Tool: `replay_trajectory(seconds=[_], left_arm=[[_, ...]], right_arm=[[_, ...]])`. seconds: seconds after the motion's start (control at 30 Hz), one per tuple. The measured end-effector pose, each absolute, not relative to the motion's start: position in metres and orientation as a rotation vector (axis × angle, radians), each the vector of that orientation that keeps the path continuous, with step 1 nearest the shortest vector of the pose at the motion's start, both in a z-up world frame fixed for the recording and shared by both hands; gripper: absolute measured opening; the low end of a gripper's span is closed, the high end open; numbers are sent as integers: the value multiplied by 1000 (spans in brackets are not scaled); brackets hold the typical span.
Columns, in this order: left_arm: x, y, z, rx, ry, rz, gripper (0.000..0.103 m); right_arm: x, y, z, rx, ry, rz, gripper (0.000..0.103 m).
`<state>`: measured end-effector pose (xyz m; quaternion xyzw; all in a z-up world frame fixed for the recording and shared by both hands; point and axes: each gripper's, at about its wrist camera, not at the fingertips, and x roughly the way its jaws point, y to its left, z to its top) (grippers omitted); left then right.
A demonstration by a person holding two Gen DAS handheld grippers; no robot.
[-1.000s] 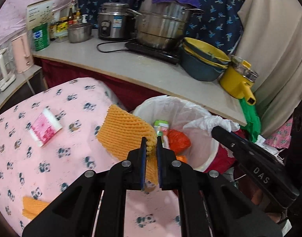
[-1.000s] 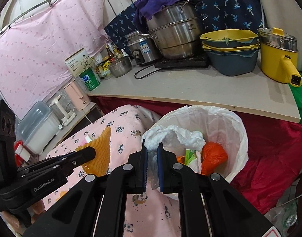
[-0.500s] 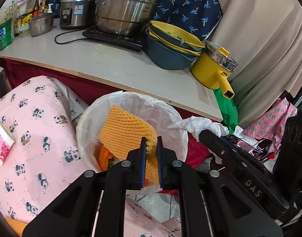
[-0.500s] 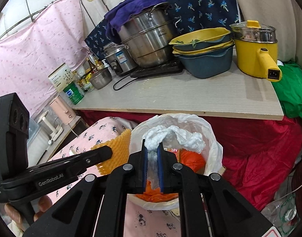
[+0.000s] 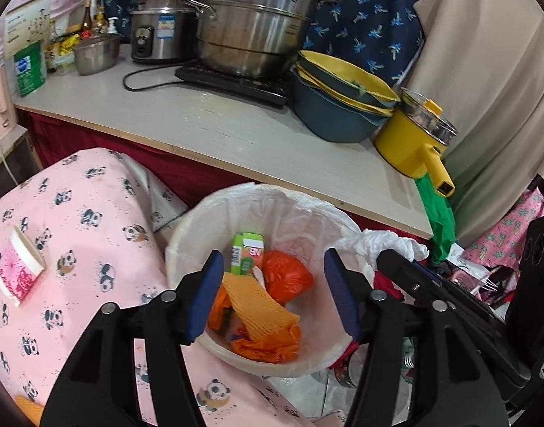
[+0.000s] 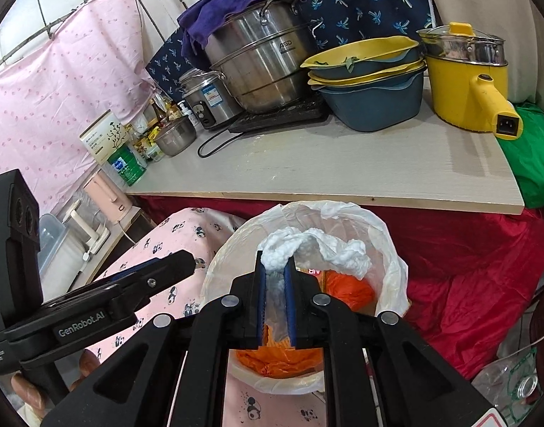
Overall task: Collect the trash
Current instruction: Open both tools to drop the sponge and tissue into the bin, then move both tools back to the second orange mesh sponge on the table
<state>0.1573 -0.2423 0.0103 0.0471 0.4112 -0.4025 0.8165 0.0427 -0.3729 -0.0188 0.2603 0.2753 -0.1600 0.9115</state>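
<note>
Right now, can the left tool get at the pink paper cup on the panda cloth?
Probably yes: the left tool is opening with nothing between its fingers, and the pink paper cup lies uncovered on the panda cloth.

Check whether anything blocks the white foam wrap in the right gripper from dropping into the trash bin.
Nothing visible blocks it. The right gripper pinches the white foam wrap directly above the open mouth of the trash bin. The left gripper, its jaws opening and empty, sits off beside the rim, not over the opening.

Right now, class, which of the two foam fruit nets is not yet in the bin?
The white foam net, clamped in the right gripper above the bin. The orange foam net already lies inside, below the opening left gripper.
</note>
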Motion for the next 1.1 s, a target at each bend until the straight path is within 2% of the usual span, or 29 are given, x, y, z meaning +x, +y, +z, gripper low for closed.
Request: replay_trajectory(seconds=[0.2, 0.33, 1.1], left_arm=[[163, -227, 11, 102, 849, -787, 66], [167, -215, 8, 106, 834, -730, 71], [161, -132, 21, 55, 782, -575, 72]], right_arm=[[58, -367, -21, 523, 588, -316, 14], [63, -363, -20, 516, 587, -317, 25], [71, -303, 11, 438, 571, -239, 34]])
